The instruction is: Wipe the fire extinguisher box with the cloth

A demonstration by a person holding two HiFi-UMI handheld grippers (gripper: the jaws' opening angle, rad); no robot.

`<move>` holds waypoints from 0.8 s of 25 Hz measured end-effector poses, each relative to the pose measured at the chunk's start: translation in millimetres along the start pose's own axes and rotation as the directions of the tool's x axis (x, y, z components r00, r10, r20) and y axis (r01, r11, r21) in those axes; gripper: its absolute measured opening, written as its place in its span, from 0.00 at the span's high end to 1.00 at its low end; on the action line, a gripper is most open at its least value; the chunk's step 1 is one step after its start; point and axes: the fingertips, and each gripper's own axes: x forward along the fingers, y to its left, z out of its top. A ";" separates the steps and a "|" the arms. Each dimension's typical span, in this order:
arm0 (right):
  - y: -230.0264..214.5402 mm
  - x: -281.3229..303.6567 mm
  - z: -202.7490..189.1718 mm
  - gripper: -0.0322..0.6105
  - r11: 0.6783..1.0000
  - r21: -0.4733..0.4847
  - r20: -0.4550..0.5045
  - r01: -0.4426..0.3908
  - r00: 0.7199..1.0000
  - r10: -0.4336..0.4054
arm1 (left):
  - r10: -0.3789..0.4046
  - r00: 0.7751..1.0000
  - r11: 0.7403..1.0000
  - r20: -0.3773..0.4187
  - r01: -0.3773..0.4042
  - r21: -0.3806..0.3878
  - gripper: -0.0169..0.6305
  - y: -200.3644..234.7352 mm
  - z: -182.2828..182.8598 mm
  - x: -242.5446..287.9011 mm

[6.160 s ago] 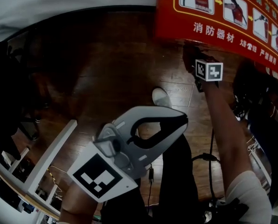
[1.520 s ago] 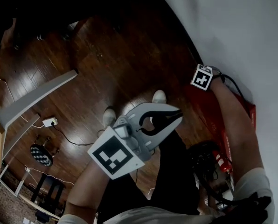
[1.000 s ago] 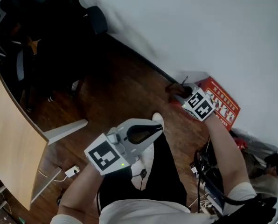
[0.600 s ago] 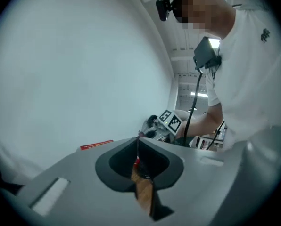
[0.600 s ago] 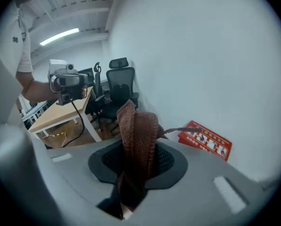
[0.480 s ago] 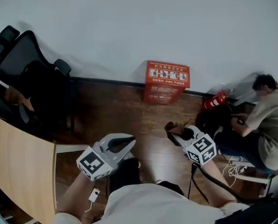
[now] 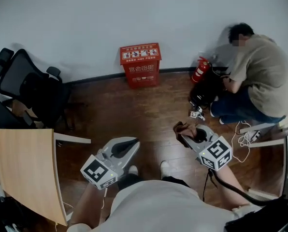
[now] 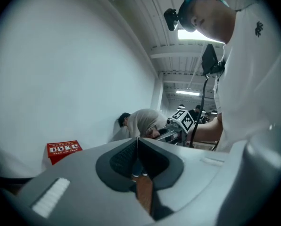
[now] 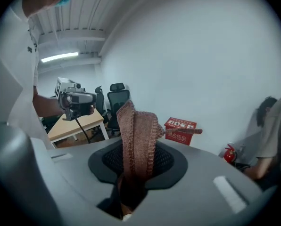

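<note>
Against wall: one fire extinguisher box (image 7: 140,65) | right claw (image 7: 187,135) grips one cloth (image 9: 138,134)

Soft, even indoor light, slightly dim; a ceiling strip lamp (image 9: 59,57) glares upper left. Fisheye bends edges, corners black.

Red fire extinguisher box (image 7: 140,64); brown cloth (image 9: 136,138).

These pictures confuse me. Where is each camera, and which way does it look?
Head view: on the head, looking down at floor; both arms, left gripper, right gripper show.
Left gripper view: on that gripper, along shut jaws toward the wall; person's torso shows.
Right gripper view: along jaws shut on the cloth; left arm shows.
All share the red box.
</note>
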 end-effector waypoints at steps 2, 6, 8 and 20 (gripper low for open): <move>10.7 -24.9 -1.2 0.80 0.999 0.009 0.024 0.041 0.999 -0.041 | -0.031 1.000 0.999 0.000 0.031 0.004 0.97 -18.2 4.6 -9.1; 45.5 -48.7 -1.3 0.80 0.993 0.077 0.078 0.085 0.993 -0.091 | -0.068 0.998 0.997 0.014 0.068 0.020 0.97 -40.5 18.2 -39.2; 65.6 -50.9 1.7 0.80 0.991 0.081 0.109 0.105 0.988 -0.113 | -0.073 0.997 0.997 0.018 0.072 0.031 0.97 -44.7 17.3 -59.8; 147.1 -34.9 16.0 0.80 0.988 0.064 0.117 0.137 0.983 -0.144 | -0.135 0.991 0.991 -0.010 0.136 0.021 0.97 -50.1 -13.0 -127.0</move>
